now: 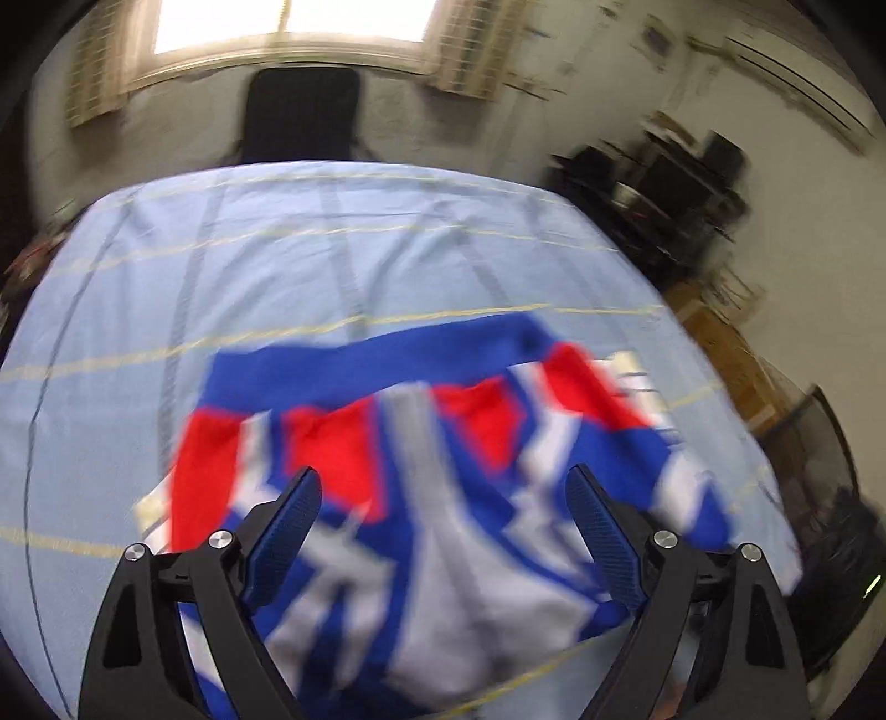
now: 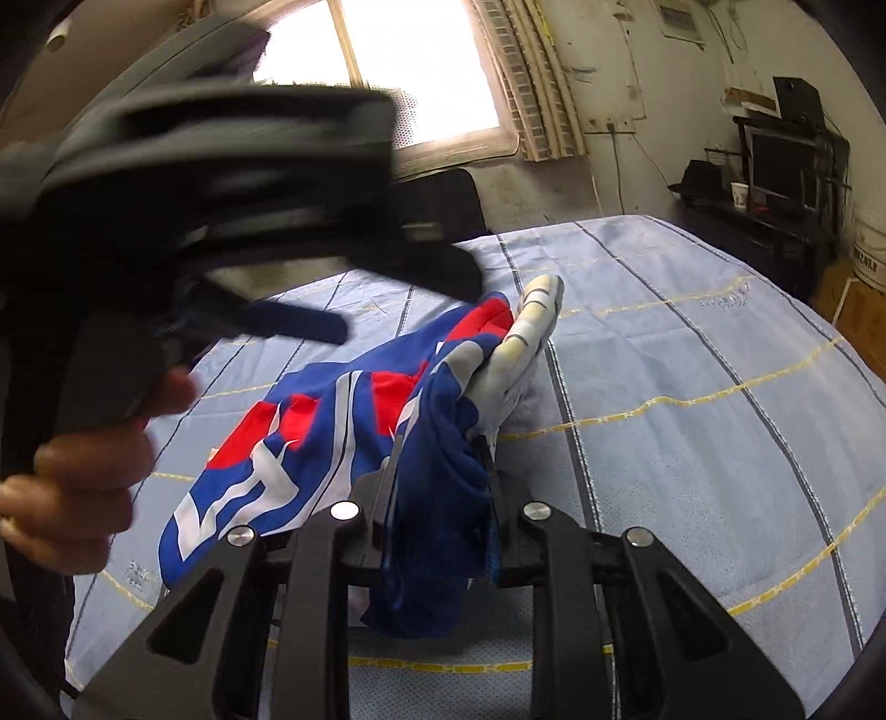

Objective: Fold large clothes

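Note:
A blue, red and white garment lies bunched on the light blue checked sheet. My left gripper is open and empty, hovering just above the garment; the view is blurred. In the right wrist view my right gripper is shut on a bunched blue fold of the garment, which drapes to the left over the sheet. The left gripper shows there too, open, above the garment at upper left, held by a hand.
A black chair stands behind the far edge of the bed, under a bright window. Dark shelves with clutter and cardboard boxes stand to the right of the bed.

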`<state>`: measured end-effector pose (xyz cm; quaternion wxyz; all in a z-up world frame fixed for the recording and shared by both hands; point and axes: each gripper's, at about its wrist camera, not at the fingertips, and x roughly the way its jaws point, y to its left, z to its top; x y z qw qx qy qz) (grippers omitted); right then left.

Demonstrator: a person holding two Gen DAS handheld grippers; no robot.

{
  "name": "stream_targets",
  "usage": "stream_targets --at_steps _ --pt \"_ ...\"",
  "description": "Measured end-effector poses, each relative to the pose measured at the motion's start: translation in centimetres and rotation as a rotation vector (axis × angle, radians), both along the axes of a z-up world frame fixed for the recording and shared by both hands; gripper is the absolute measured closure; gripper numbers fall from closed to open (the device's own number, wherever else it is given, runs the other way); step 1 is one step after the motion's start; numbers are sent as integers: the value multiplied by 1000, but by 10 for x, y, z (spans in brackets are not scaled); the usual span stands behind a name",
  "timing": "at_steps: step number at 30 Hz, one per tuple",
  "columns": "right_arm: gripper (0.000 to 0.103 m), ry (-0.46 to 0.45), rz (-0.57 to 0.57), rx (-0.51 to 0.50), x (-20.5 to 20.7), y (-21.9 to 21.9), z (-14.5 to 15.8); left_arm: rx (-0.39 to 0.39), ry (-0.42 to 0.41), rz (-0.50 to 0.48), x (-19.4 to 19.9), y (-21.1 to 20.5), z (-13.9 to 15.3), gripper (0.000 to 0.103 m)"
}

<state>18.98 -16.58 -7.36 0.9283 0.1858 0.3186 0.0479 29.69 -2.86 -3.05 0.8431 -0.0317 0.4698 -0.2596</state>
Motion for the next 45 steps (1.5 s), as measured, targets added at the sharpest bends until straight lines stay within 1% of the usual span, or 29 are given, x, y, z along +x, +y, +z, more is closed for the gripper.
stream_targets --at_steps 2,3,4,7,8,12,15,16,17,18,19,20,21,22,23,24,25,26,27,30,36,42,45 --pt "81 -1 5 -4 -2 2 -1 -18 28 -107 6 -34 13 11" --pt "81 -2 6 -4 -3 2 -1 -14 38 -143 8 -49 15 9" --pt "81 -1 9 -1 -2 2 -1 3 47 -180 10 -64 15 9" --pt "81 -3 18 -20 0 6 -1 62 76 -244 18 -99 7 9" --pt "81 -3 23 -22 1 6 -1 74 95 -261 22 -106 2 9" --pt "81 6 26 -24 4 5 -4 118 185 -265 39 -126 -24 9" --pt "81 37 21 0 8 1 -8 126 209 -276 44 -129 -35 10" --pt "81 46 21 18 10 -1 -8 133 200 -279 44 -131 -36 11" --pt "81 46 25 46 11 -5 -10 142 187 -277 45 -133 -37 28" --pt "77 44 26 59 11 -6 -10 154 188 -281 46 -134 -40 59" --pt "70 46 23 64 11 -8 -10 160 203 -278 49 -133 -44 67" --pt "66 56 21 64 11 -8 -12 154 215 -268 51 -131 -47 77" --pt "54 67 30 66 12 -7 -13 142 220 -257 54 -127 -49 83" --pt "49 77 39 67 14 -4 -15 124 221 -251 55 -123 -50 84" --pt "47 83 41 55 14 -1 -16 107 223 -244 57 -120 -50 87" --pt "48 82 41 36 14 1 -16 88 221 -235 58 -115 -48 88" --pt "51 74 41 20 13 4 -16 76 215 -228 58 -111 -45 88" --pt "70 60 50 18 11 6 -13 66 207 -222 58 -108 -43 89" --pt "80 51 59 19 10 8 -12 56 199 -215 59 -104 -39 89" --pt "87 3 52 -21 3 16 -2 39 176 -209 58 -96 -30 90" --pt "87 -63 101 -121 -2 45 23 11 108 -190 49 -72 -5 90" --pt "87 -117 180 -219 -10 87 47 -23 37 -139 38 -27 23 90" --pt "87 -134 225 -260 -11 111 55 -47 17 -104 35 1 31 90"
